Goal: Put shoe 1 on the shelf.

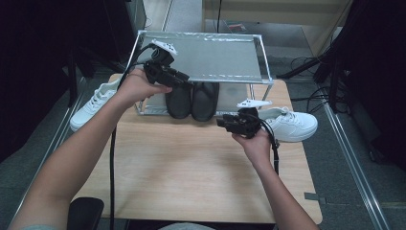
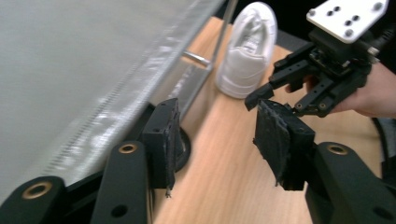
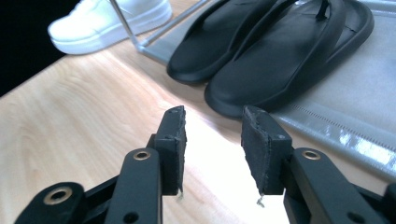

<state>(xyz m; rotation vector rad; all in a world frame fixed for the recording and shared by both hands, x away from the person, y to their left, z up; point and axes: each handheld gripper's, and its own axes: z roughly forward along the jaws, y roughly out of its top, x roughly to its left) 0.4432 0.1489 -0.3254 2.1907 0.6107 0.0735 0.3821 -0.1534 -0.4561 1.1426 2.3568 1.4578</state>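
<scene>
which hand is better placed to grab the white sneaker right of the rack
Right, probably. The right tool, open and empty, sits just beside that white lace-up sneaker on the wooden table. The left tool, also open, is across at the metal shoe rack.

Left gripper and right gripper, apparently agape

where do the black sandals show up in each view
High view: the black sandals sit side by side at centre, on the lower shelf of the metal rack, under its top shelf.
Left gripper view: a dark sliver beside the near jaw may be one of them; too little shows to tell.
Right gripper view: upper middle to right, just beyond the open jaws.
Shared landmark: the wooden table, also in the left and right gripper views.
</scene>
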